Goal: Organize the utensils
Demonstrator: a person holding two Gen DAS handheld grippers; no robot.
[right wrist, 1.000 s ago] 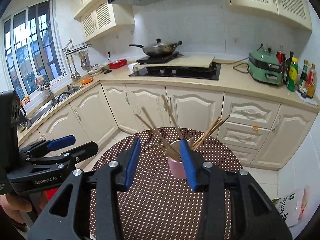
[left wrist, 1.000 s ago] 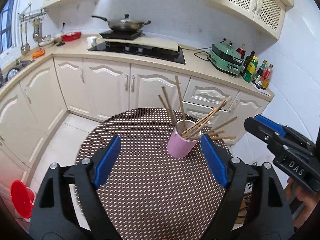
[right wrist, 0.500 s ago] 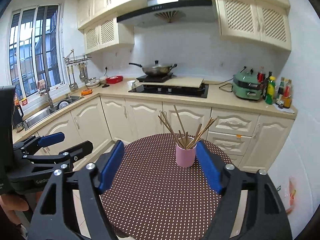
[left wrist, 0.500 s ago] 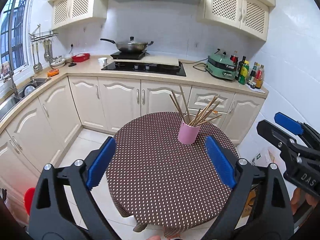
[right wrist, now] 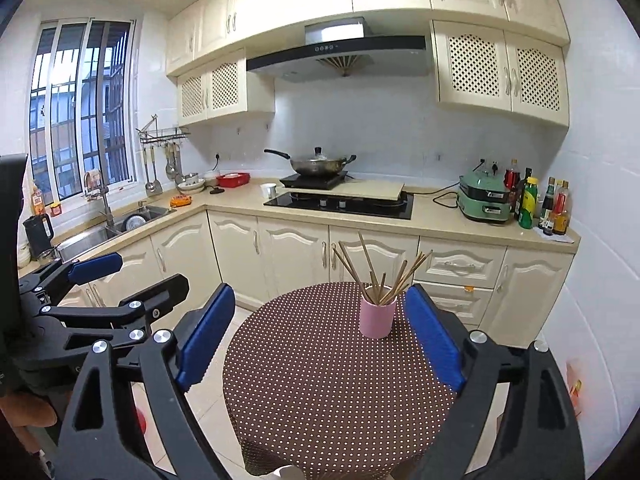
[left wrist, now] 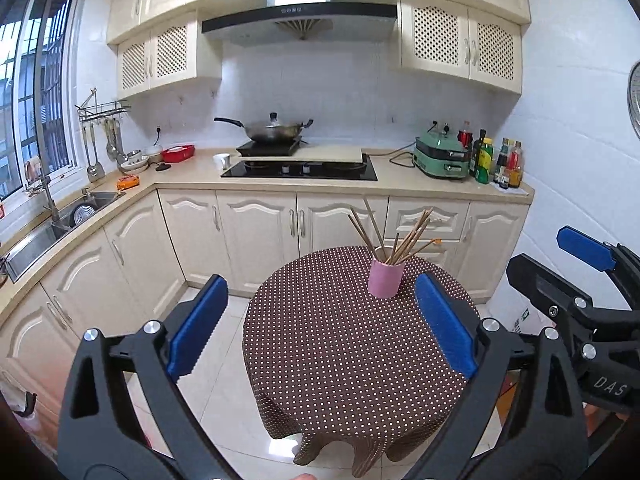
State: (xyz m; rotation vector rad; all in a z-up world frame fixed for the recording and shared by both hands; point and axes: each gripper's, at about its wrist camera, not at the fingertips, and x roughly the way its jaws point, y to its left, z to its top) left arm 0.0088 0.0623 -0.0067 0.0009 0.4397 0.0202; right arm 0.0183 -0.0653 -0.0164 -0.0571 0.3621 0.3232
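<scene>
The chopsticks [right wrist: 374,276] all stand in the pink cup [right wrist: 377,317] on the table [right wrist: 320,400], both grippers [left wrist: 320,328] [right wrist: 320,336] have just opened wide and empty, so the task looks finished.

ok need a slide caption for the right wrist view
Open right gripper before a pink cylindrical cup of wooden chopsticks on a round brown polka-dot table.

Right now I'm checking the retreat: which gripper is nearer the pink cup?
Right, slightly. The right gripper faces the pink cup, off its right finger; the left gripper sits back left of it. Both open, empty.
</scene>
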